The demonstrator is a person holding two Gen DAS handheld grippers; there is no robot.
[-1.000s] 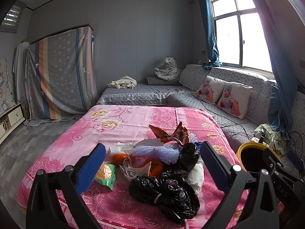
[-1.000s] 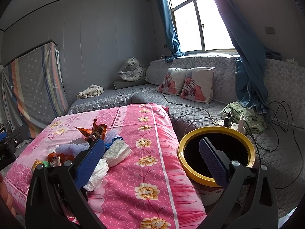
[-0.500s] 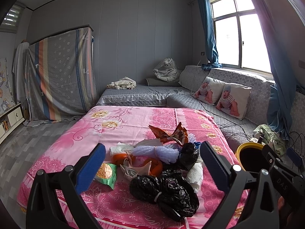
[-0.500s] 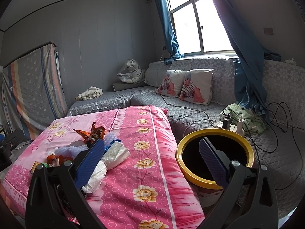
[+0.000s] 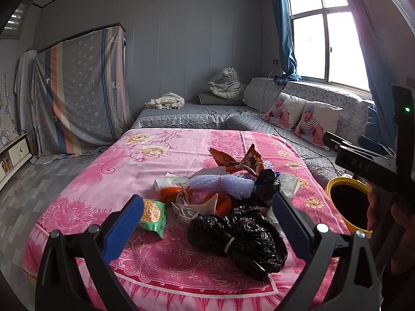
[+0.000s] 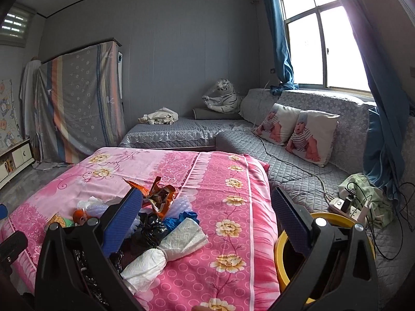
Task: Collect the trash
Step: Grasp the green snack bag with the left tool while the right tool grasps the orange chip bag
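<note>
A pile of trash lies on the pink floral bed cover (image 5: 103, 171). It holds a knotted black bag (image 5: 241, 235), a green snack packet (image 5: 153, 215), a purple foam net (image 5: 223, 184), an orange wrapper (image 5: 236, 160) and orange peel. My left gripper (image 5: 205, 215) hovers open just short of the black bag, holding nothing. My right gripper (image 6: 207, 207) is also open and holds nothing, hanging above the bed's right edge. A white tissue wad (image 6: 166, 256) and the orange wrapper (image 6: 160, 197) lie by its left finger. The yellow-rimmed bin (image 6: 278, 259) stands on the floor below its right finger.
A grey quilted sofa (image 6: 298, 160) with two baby-print cushions (image 6: 311, 134) wraps around the far and right sides. A power strip (image 6: 347, 204) and cables lie by the bin. A cloth-draped cabinet (image 5: 77, 90) stands at the back left, and grey floor (image 5: 31, 194) lies left of the bed.
My right gripper swung left, from directly over the bin to above the bed's right edge and the trash pile. Its body now shows at the right of the left wrist view.
</note>
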